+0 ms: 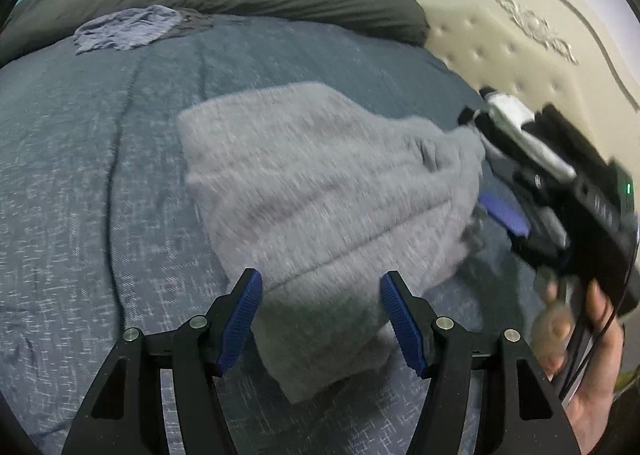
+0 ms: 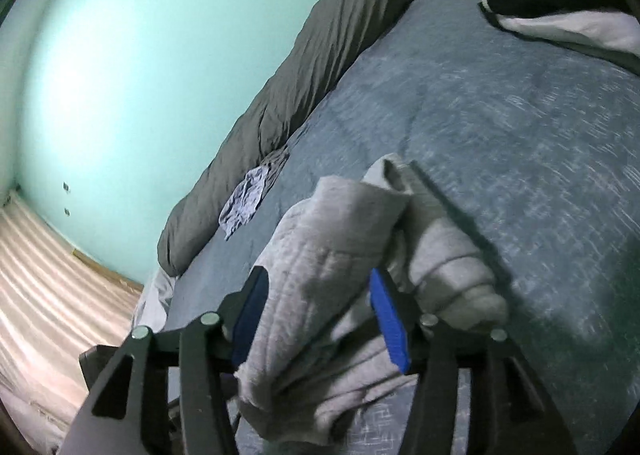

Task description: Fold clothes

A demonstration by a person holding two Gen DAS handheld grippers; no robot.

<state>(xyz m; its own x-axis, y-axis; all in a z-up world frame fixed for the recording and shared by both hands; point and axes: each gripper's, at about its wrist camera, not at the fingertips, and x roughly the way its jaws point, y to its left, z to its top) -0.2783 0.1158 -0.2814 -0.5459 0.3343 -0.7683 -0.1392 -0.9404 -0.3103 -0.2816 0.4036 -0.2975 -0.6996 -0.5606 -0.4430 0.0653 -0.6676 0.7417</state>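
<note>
"Where did the grey sweater point(image 1: 320, 191) lie?"

"On the blue bedspread point(image 1: 100, 175), folded, its long side running away from the left gripper point(image 1: 320, 319), whose jaws stood apart just over its near end."

"And the right gripper point(image 2: 316, 319)?"

"At its bunched side, jaws apart around soft ribbed knit without pressing it."

Dim, cool light, heavy motion blur, fisheye bending and dark corners.

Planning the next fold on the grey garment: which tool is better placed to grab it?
Probably left. The left tool is open, straddling the grey garment's near edge. The right tool sits open beside its bunched end.
</note>
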